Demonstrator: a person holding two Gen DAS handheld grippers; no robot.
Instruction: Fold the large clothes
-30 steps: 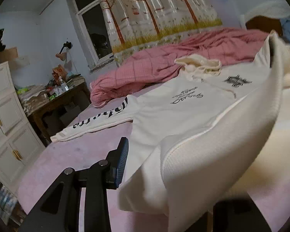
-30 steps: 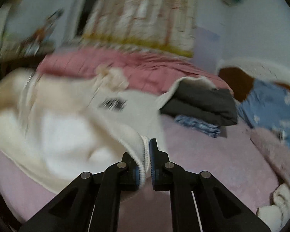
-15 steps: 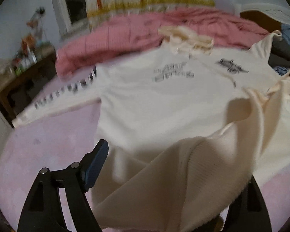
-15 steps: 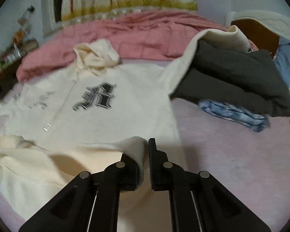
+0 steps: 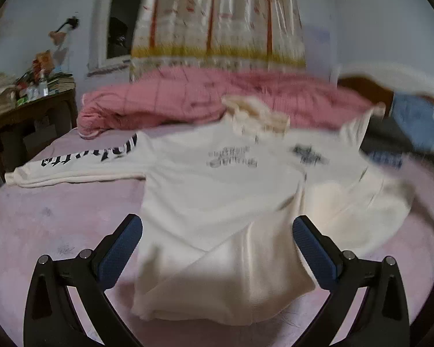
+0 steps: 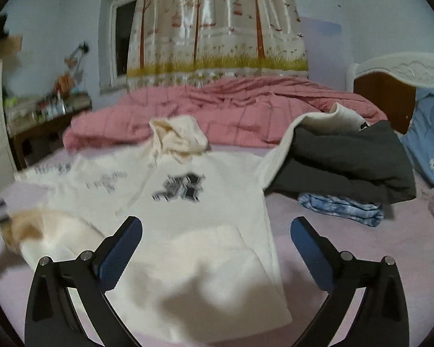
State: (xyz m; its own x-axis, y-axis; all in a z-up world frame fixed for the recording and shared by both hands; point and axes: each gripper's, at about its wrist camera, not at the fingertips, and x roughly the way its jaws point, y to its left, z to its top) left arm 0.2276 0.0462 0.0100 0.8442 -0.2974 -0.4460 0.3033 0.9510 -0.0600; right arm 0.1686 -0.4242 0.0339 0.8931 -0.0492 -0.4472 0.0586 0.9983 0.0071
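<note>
The cream hoodie (image 5: 217,190) lies spread face-up on the pink sheet (image 5: 58,217) of the bed, its hood (image 6: 178,137) toward the heaped pink quilt (image 6: 231,107) and its printed sleeve (image 5: 81,164) stretched out to the left edge of the mattress. The left gripper (image 5: 217,247) stands wide, its jaws having just been opening, and the folded-up hem of the hoodie sits in the gap between its blue pads without either pad pressing on it. The right gripper (image 6: 216,245) is likewise spread wide after just opening, with the lower right part of the hoodie lying between and below its fingers, loose on the sheet (the cloth there is doubled over on itself). To the right of the hoodie, its other sleeve drapes up over a stack of dark folded clothes (image 6: 347,162), with a blue tie-dyed garment (image 6: 341,206) under them.
</note>
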